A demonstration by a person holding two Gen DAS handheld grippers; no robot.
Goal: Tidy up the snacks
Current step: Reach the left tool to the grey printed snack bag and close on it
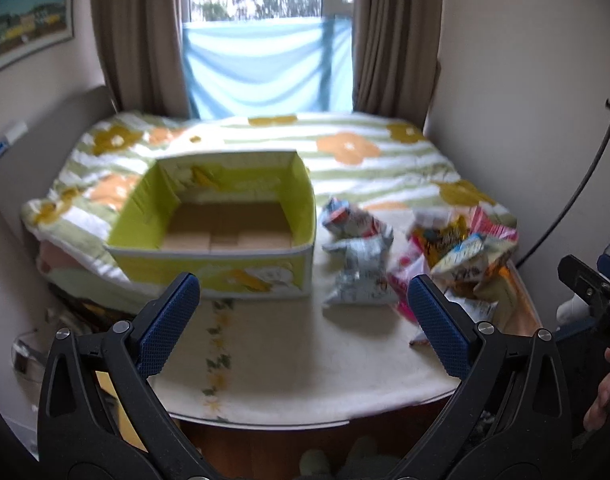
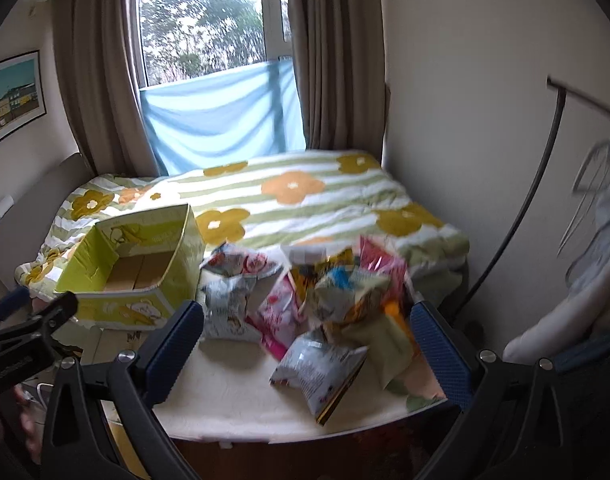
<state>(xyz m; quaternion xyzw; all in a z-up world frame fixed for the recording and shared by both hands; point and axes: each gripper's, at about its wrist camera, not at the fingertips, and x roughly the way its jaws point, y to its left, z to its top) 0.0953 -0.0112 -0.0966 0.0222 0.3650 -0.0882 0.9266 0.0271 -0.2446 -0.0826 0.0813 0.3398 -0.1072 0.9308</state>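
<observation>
Grippers first: left hand-held gripper (image 1: 303, 296) spread wide and empty, right hand-held gripper (image 2: 307, 322) likewise wide, gripping nothing. Just beyond the right one's fingertips, on the cream desk (image 2: 233, 396), a loose heap of snack packets (image 2: 337, 304), nearest a silver packet (image 2: 317, 372). Ahead of the left one, an empty yellow-green box (image 1: 221, 272). Behind, a flowered bed quilt (image 2: 305, 200). Probably best to start with that nearest packet: pinch its crimped edge, lift clear of the heap, lower well inside the box walls.
</observation>
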